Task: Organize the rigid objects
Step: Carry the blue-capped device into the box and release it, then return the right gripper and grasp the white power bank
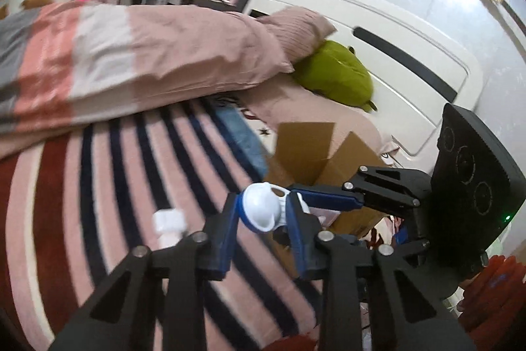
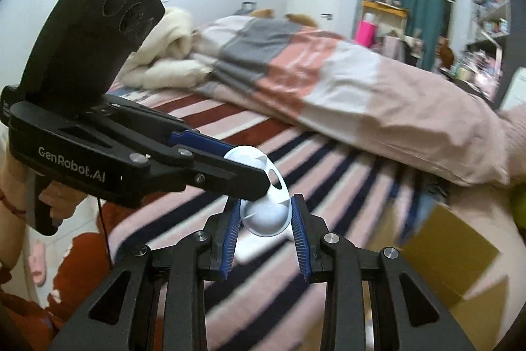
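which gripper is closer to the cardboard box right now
Right, though narrowly. The right gripper reaches in from over the cardboard box, its body just above the flaps. The left gripper sits just short of it over the striped blanket. Both clamp the same white plastic piece.

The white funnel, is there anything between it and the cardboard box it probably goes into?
Nothing visible blocks it. The white funnel is held above the striped bedspread by both grippers, the left gripper and right gripper. The cardboard box sits just beyond, flaps open. Its inside is hidden.

Bed (image 1: 98, 186) (striped sheet); duvet (image 1: 131, 55), cardboard box (image 1: 328, 160) on it
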The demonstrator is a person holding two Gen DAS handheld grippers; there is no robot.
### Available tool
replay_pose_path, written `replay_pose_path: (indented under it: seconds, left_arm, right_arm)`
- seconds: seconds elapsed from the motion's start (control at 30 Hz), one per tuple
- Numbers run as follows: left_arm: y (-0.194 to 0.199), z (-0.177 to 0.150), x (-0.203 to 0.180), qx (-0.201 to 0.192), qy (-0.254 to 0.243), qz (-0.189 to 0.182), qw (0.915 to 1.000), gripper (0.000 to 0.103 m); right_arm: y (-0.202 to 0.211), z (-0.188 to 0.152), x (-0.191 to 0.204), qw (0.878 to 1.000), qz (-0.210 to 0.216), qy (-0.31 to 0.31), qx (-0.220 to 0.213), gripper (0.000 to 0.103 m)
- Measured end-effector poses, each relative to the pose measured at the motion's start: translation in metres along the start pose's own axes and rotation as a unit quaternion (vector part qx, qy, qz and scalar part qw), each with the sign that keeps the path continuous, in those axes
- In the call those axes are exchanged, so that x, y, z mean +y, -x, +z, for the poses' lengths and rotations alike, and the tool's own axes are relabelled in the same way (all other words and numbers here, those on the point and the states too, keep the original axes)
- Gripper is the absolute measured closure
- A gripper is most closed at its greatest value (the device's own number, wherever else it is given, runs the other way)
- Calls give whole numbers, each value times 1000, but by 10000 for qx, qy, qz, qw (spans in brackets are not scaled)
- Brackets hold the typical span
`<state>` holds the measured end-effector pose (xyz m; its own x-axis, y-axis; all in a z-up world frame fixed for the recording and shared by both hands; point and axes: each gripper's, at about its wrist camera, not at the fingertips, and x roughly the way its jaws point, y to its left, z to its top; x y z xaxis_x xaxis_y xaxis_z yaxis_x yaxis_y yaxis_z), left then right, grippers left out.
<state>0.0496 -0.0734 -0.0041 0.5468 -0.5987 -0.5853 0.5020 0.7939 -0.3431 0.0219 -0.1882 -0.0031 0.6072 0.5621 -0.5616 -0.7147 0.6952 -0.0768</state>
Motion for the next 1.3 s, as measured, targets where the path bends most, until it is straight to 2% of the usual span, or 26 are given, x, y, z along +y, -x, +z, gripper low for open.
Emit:
replay_pose_path:
  seconds: [0.2,0.37,0.4,0.43,0.5,0.57,0.8,0.97,1.13,1.3]
  left_arm:
    - [-53,30,-51,356,-443,-259,9980,79]
    - [-96,39,-79,752,-570,-393,9948,78]
    - [-101,39,-83,822,-591,-372,9942,70]
    - [-106,39,-86,875,-614,-326,9937,52]
    - [-108,39,-90,819,-686,-159,9942,27]
    - [-107,39,-91,797,-766,-77,9938,25]
    - [-80,36,-75,637,-673,180,9955,23]
    - [-33,33,-44,262,-421,478,9976,22]
    - [21,18,3,-114,-190,1038,9944,18]
    - [55,-15,54,-228,166,1469,9887,18]
  right_arm:
    - [36,-23,-59,9978,-483,-463,-1,77]
    - [49,-43,-95,9933,-781,-776,364,77]
    - [50,-47,-100,9921,-838,-822,446,77]
    - [50,-51,-106,9905,-882,-902,549,77]
    - [49,-56,-112,9879,-875,-1036,751,76]
    - [49,-61,-115,9856,-831,-1123,948,63]
    - [51,-61,-114,9859,-781,-1099,994,60]
    - [42,-43,-90,9904,-620,-888,861,60]
    - [27,-9,-45,9963,12,-661,545,60]
    - [-15,14,7,9945,601,-465,722,60]
